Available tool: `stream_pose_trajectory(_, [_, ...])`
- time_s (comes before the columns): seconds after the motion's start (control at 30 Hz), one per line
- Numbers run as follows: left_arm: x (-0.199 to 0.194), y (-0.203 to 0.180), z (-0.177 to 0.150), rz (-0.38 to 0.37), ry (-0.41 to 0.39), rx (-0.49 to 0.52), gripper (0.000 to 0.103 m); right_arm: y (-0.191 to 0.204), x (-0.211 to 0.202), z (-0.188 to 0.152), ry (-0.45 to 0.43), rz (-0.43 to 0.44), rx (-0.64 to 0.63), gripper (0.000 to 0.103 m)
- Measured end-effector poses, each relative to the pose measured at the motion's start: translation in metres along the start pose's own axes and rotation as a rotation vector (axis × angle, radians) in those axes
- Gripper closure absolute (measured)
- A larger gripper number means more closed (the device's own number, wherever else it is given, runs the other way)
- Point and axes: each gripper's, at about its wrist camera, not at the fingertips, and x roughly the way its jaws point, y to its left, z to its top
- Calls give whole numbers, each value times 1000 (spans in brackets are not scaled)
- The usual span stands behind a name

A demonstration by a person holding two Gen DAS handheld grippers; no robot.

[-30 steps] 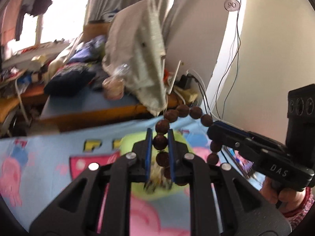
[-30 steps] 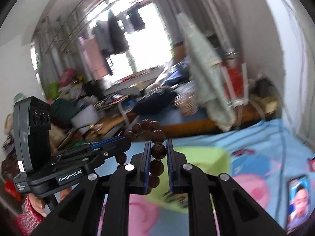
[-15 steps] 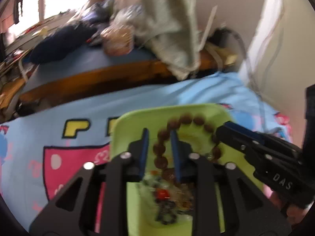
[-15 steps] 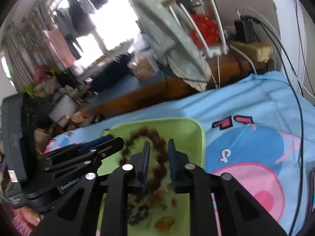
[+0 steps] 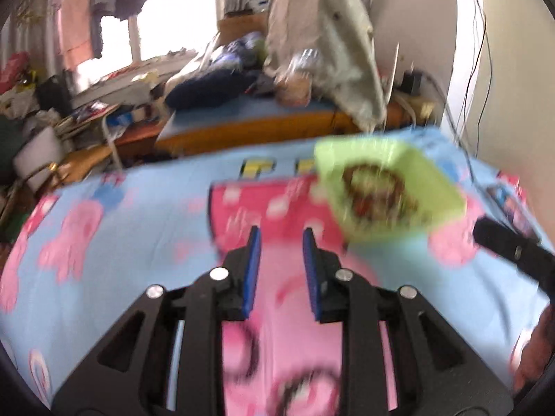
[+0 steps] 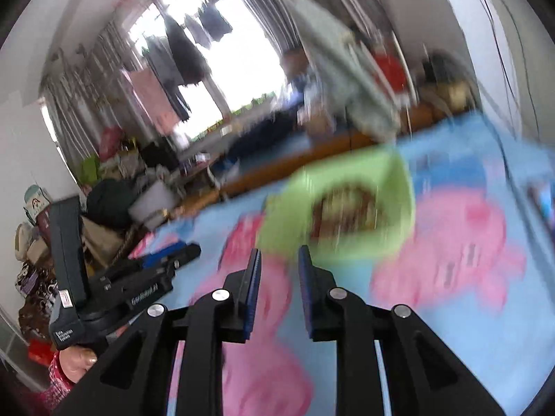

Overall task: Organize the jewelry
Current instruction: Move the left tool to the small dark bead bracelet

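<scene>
A light green tray (image 5: 430,187) lies on the blue and pink cartoon sheet (image 5: 138,225), ahead and to the right of my left gripper (image 5: 279,239). The brown bead bracelet (image 5: 374,173) rests inside it as a blurred ring over other small jewelry. My left gripper's blue pads stand apart with nothing between them. In the right wrist view the tray (image 6: 402,180) sits just beyond my right gripper (image 6: 279,260), whose pads also show an empty gap. Each gripper appears at the edge of the other's view, the right gripper (image 5: 503,246) and the left gripper (image 6: 173,260).
A phone (image 5: 510,204) lies on the sheet right of the tray. Behind the sheet runs a low wooden platform (image 5: 263,128) piled with clothes, bags and a draped cloth. Cables hang on the right wall. A person's hand (image 6: 73,360) holds the left gripper.
Both grippers held the bead bracelet between them, lowered it into the green tray, let go and drew back. The bracelet now lies in the tray.
</scene>
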Motion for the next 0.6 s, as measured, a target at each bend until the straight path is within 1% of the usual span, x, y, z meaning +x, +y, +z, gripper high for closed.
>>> stream_pose_trajectory(0.07, [-5, 2, -16, -2, 15, -10, 80, 9, -4, -32, 33, -22, 11, 103])
stream_pose_trajectory(0.13, [-12, 1, -33, 0, 16, -8, 80, 17, -9, -51, 58, -34, 14, 103])
stream_pose_trajectory(0.23, [-27, -1, -50, -2, 4, 14, 80, 28, -16, -67, 61, -62, 5, 103])
stream_pose_trajectory(0.37, [-48, 3, -63, -2, -24, 10, 80, 43, -28, -72, 30, -75, -9, 103])
stream_pose_trajectory(0.6, [-69, 10, -65, -1, -67, -5, 80, 60, -42, -67, -30, -86, -50, 103])
